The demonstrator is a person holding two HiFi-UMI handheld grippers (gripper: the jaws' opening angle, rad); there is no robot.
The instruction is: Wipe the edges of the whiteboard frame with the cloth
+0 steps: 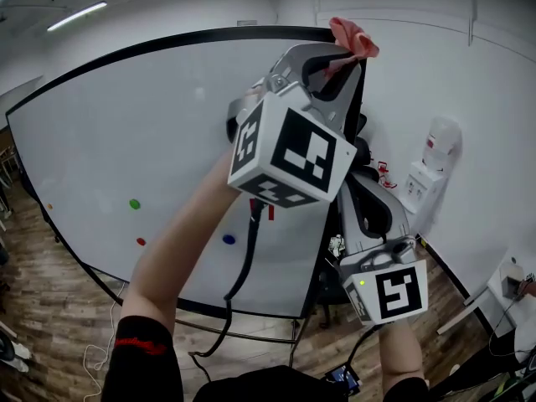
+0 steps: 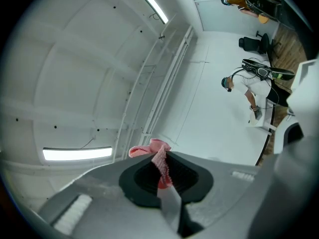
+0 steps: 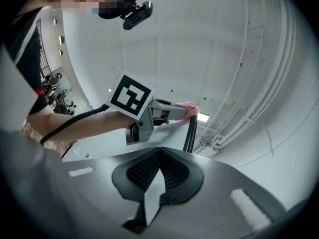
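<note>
- Two tools: the left tool [image 1: 345,59] is clamped on the pink cloth [image 1: 354,38], up at the top right corner of the whiteboard frame [image 1: 167,43].
- The right tool [image 3: 158,156] is closed on nothing (idle, lower beside the board).
- Best to keep the cloth flat on the black edge and follow it steadily.

Left tongs [image 1: 337,59] held high, pinching the cloth [image 1: 355,38]; right tongs [image 3: 159,158] lower (jaws together, empty).
</note>
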